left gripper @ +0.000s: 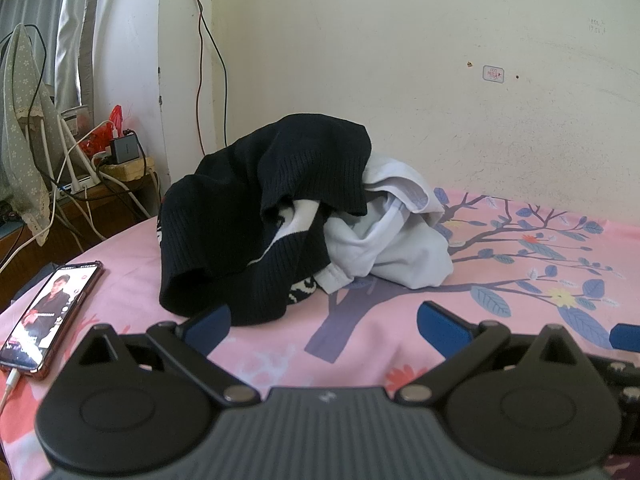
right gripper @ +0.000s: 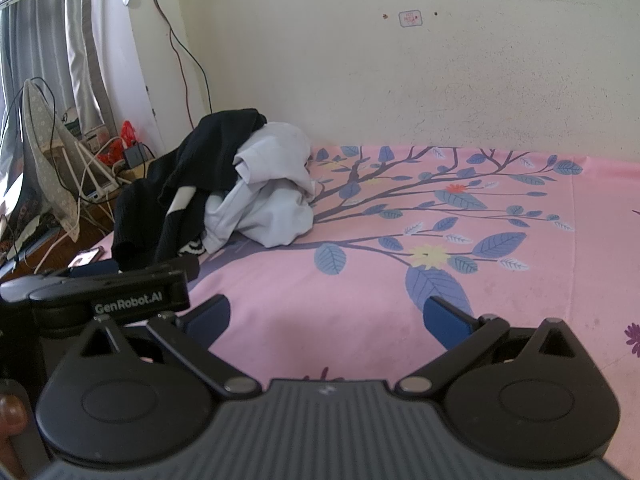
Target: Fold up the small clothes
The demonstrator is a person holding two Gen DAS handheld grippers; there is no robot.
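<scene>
A crumpled dark navy knit garment lies heaped on the pink bedsheet, partly over a crumpled white garment. My left gripper is open and empty, low over the sheet just in front of the heap. In the right wrist view the same navy garment and white garment sit at the far left of the sheet. My right gripper is open and empty, well short of the heap, to the right of the left gripper's body.
A phone with a lit screen lies on the sheet at the left, its cable plugged in. Beyond the bed's left edge stands a low shelf with cables, a charger and a router. A cream wall backs the bed.
</scene>
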